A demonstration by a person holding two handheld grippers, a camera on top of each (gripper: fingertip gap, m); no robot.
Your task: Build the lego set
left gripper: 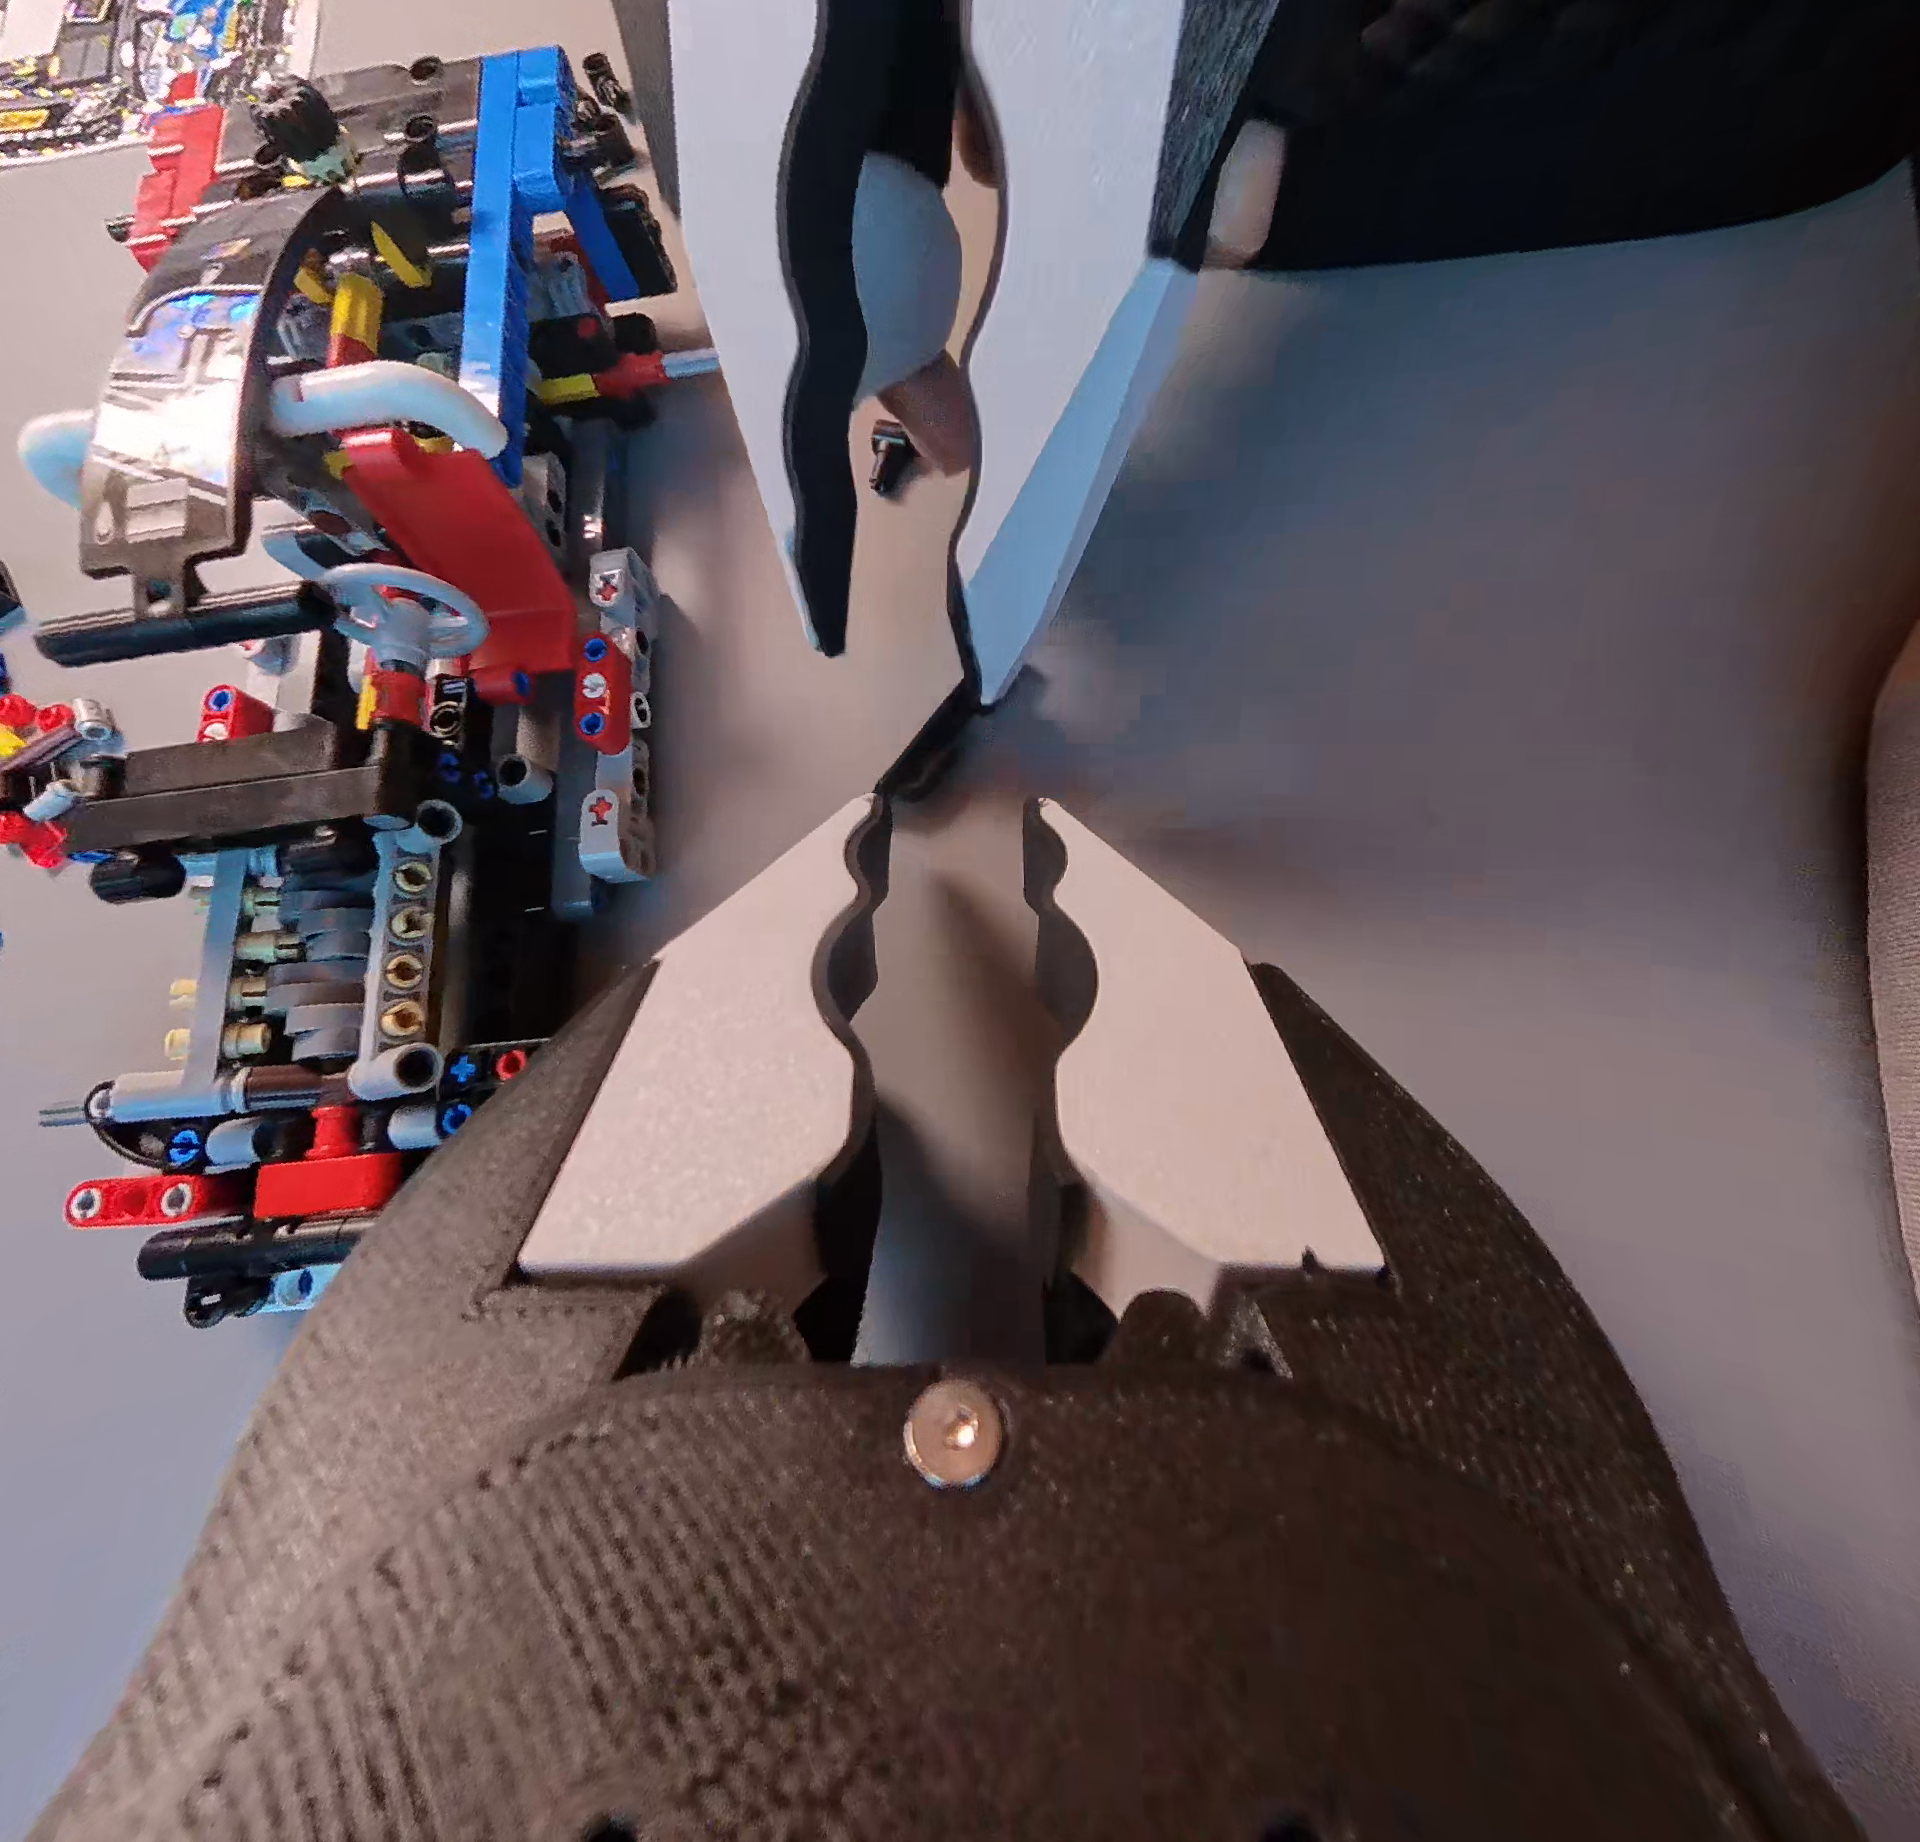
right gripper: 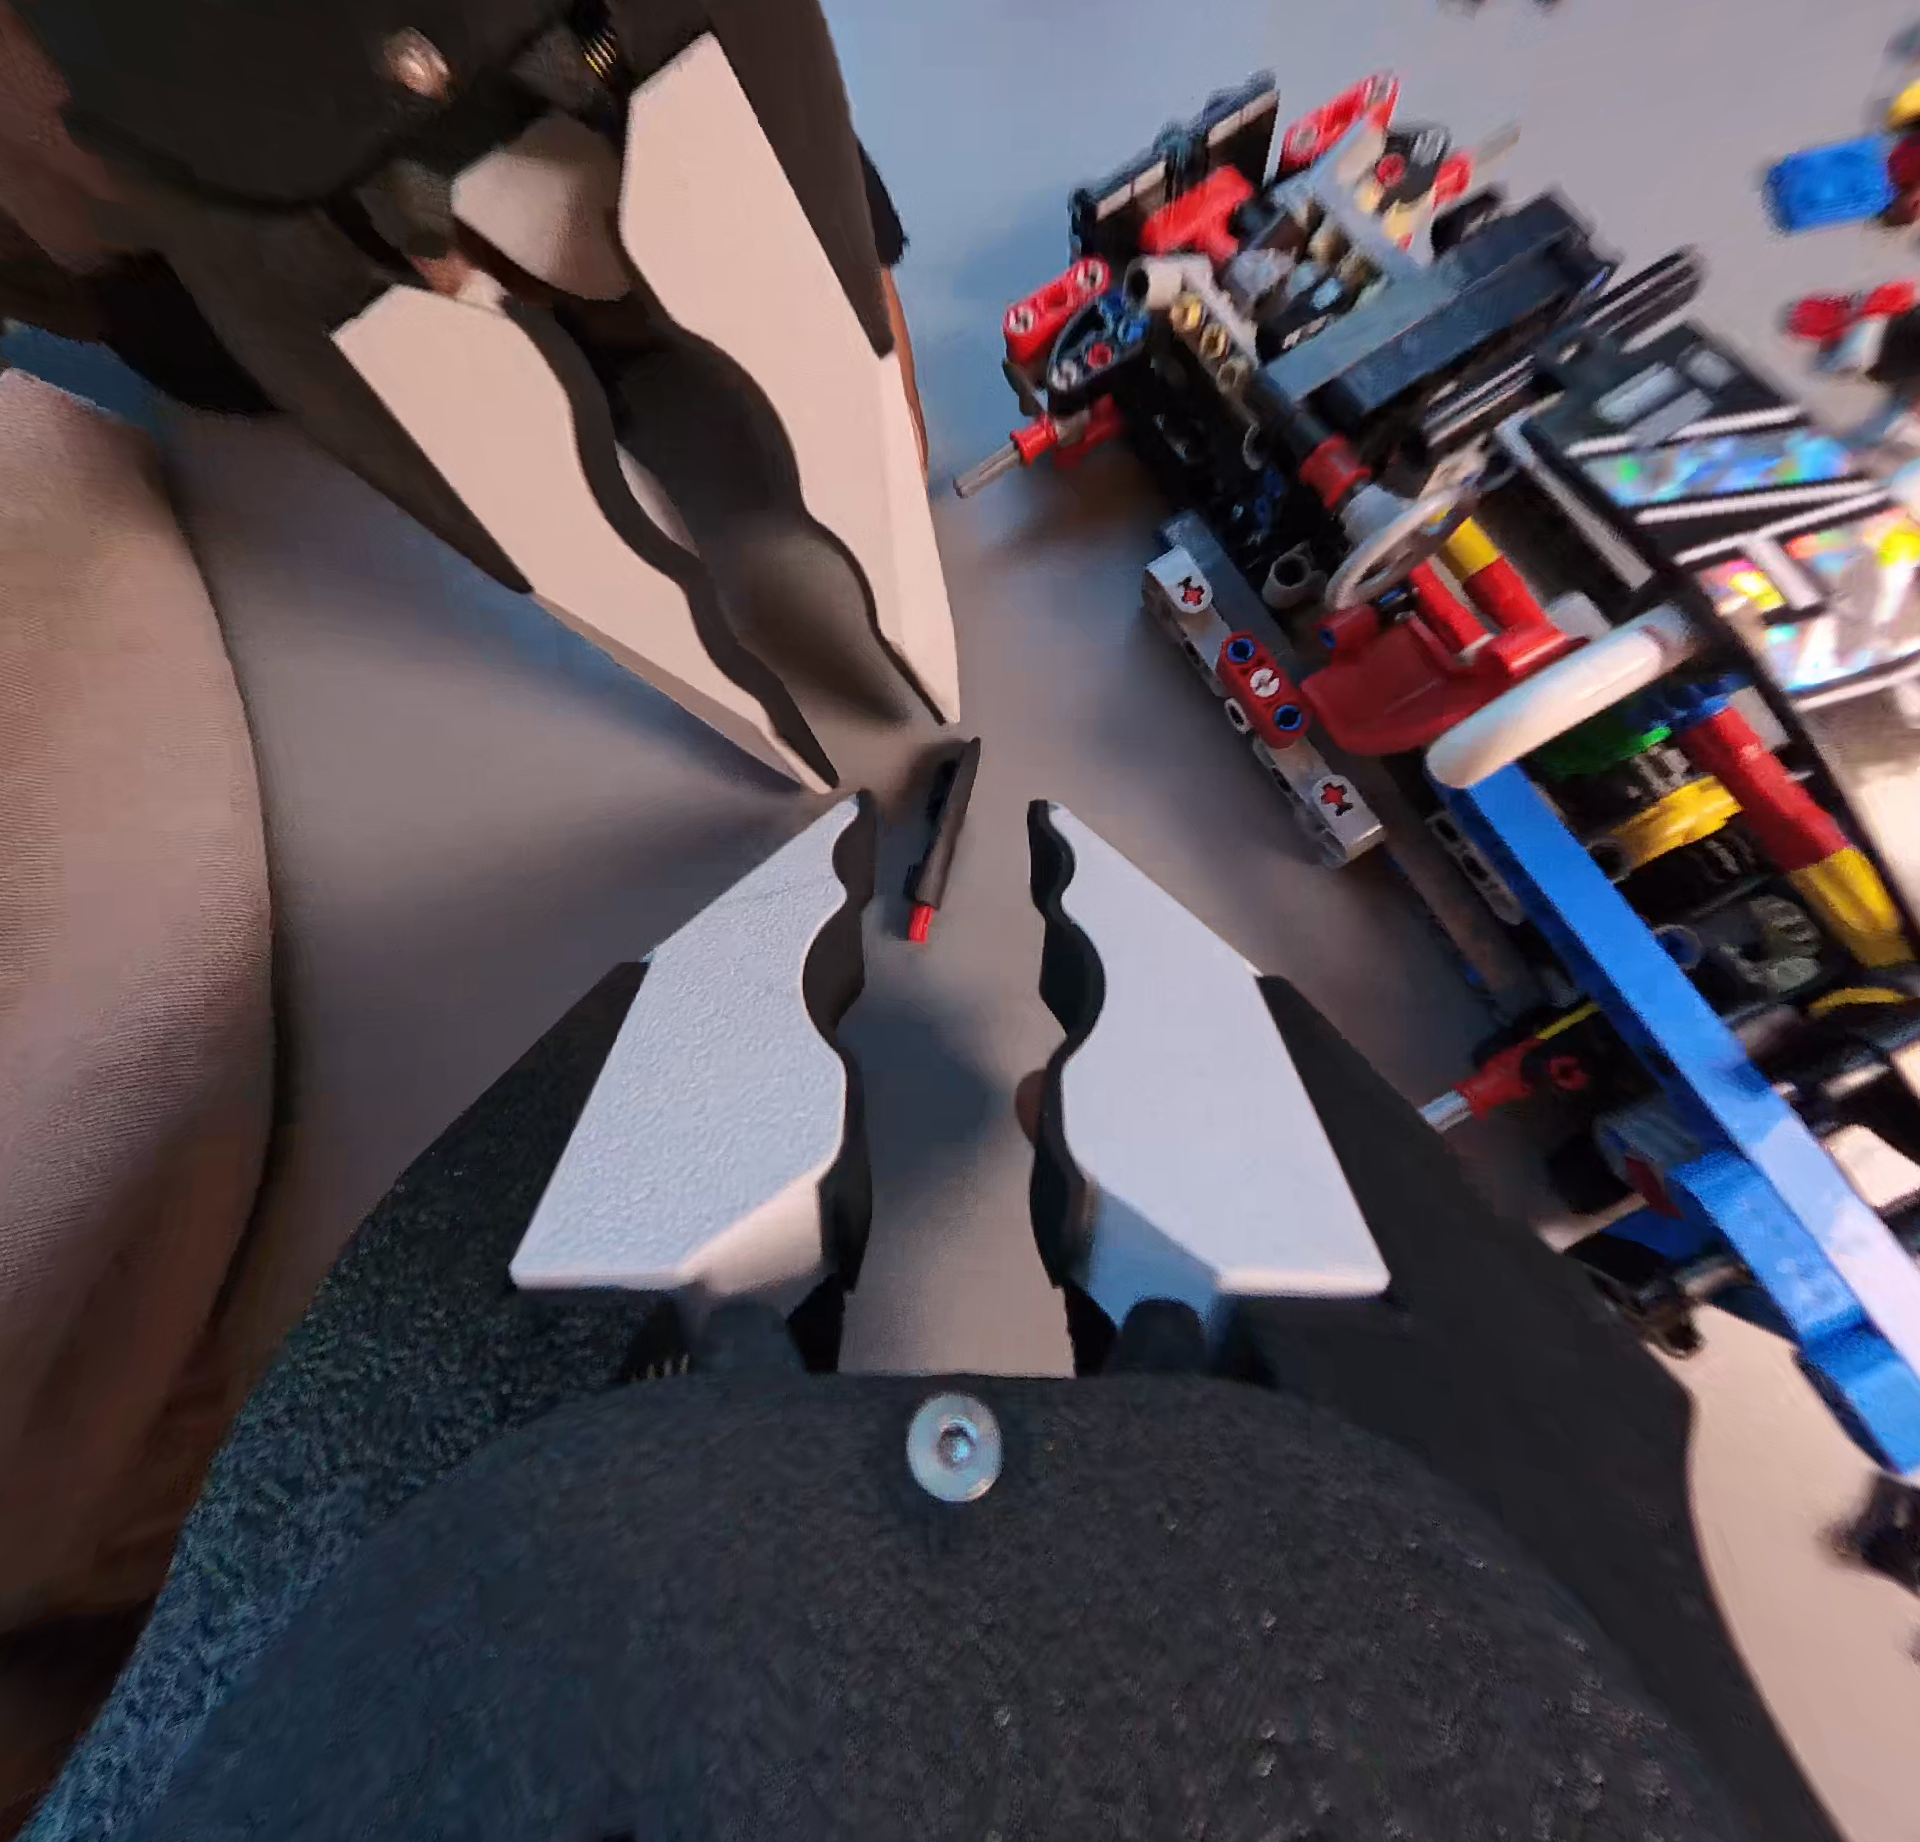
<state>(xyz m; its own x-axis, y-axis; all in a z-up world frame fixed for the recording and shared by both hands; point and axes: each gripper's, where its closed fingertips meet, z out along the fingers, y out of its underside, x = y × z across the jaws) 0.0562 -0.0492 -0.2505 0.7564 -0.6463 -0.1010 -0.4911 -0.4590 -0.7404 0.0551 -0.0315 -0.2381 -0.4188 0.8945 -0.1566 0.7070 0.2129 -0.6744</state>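
Note:
A thin black Lego piece with a red end point(right gripper: 940, 842) lies on the grey table, just beyond and between the fingertips of my right gripper point(right gripper: 948, 807), which is open and empty. My left gripper point(left gripper: 954, 805) is also open and empty; the black piece point(left gripper: 916, 758) shows just ahead of its tips. The two grippers point at each other, tips almost meeting over the piece: the right one point(left gripper: 904, 670) comes in from the top of the left wrist view, the left one point(right gripper: 885, 748) from the upper left of the right wrist view. The part-built Lego vehicle point(left gripper: 364, 597) point(right gripper: 1507, 597) stands beside them.
A small black pin point(left gripper: 891, 462) lies on the table behind the right gripper's fingers. A printed instruction booklet point(left gripper: 104, 26) lies beyond the vehicle. Loose blue, red and black pieces point(right gripper: 1829, 182) are scattered at the far side. A beige cloth surface point(right gripper: 104, 857) borders the table. Left and right tips are no more than a few centimetres apart.

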